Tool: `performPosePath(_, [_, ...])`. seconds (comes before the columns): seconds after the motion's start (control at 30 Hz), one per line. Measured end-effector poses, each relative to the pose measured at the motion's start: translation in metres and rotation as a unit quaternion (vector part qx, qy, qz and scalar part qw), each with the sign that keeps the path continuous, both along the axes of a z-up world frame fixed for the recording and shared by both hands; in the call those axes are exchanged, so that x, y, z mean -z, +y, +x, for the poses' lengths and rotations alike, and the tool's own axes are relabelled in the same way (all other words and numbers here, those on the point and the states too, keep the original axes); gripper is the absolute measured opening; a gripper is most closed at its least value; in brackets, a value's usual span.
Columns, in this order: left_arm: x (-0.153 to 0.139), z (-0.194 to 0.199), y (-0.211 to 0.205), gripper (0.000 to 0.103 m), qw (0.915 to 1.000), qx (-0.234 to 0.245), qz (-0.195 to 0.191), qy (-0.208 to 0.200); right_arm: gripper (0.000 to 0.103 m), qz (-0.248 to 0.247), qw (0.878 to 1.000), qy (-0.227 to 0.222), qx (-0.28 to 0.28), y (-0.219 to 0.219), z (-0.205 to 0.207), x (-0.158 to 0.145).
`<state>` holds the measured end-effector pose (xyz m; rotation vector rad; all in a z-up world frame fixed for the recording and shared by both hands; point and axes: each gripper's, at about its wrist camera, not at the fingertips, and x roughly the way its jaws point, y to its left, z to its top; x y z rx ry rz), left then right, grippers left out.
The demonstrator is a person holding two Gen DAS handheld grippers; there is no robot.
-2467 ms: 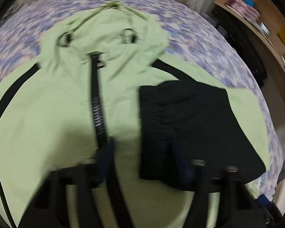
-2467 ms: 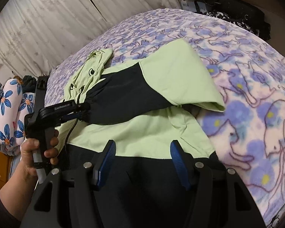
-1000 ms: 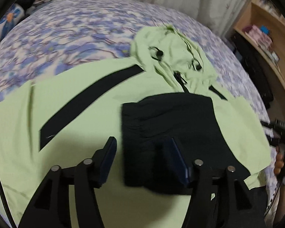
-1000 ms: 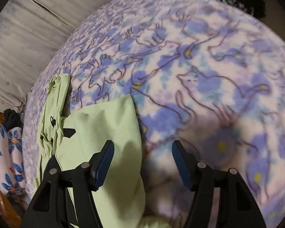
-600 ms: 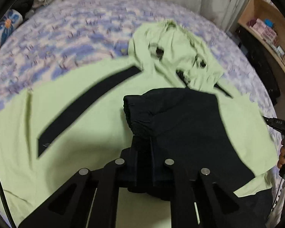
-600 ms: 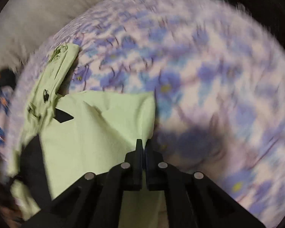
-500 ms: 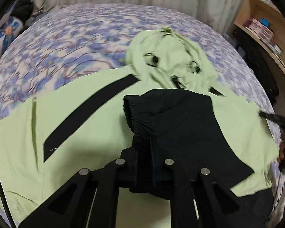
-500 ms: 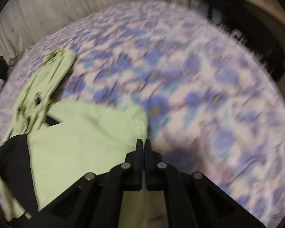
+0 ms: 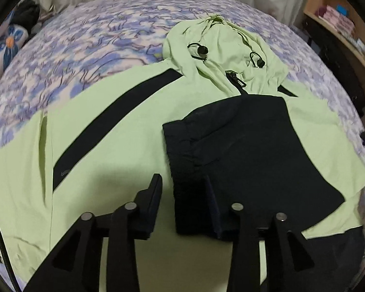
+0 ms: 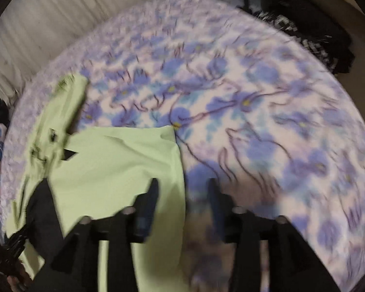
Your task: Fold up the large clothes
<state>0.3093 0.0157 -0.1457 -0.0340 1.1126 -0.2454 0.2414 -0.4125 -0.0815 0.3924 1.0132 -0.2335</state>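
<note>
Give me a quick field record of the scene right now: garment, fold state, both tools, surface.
garment: light green hooded jacket, front up, hood at far end
fold state: black-cuffed sleeve folded across the chest
left tool: open, above the cuff edge, holding nothing
right tool: open, over the jacket's folded side edge
surface: purple floral blanket
</note>
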Motion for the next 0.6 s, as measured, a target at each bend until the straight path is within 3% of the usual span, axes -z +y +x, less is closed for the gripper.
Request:
performPosePath(0.13, [0.005, -0.010, 0.009, 0.037, 0.9994, -0.002, -0.027, 0.019, 0.051, -0.012, 0.999, -0.027, -0.011, 0.025, -0.056, -0.012])
performPosePath(0.3, [0.009, -0.017, 0.010, 0.037, 0.9981, -0.005, -0.055, 0.029, 0.051, -0.081, 0.996, -0.009, -0.031, 0.049, -0.101, 0.009])
performPosePath(0.4, [0.013, -0.015, 0.004, 0.037, 0.9975, -0.009, -0.061, 0.035, 0.051, -0.076, 0.996, 0.015, -0.044, 0.052, -0.096, 0.033])
performPosePath(0.53, [0.015, -0.010, -0.003, 0.037, 0.9979, -0.021, -0.054, 0.031, 0.051, -0.064, 0.996, 0.009, -0.059, 0.059, -0.073, 0.043])
performPosePath(0.6, [0.013, -0.009, -0.005, 0.027, 0.9979, -0.026, -0.053, 0.027, 0.051, -0.062, 0.996, 0.003, -0.059, 0.064, -0.060, 0.045])
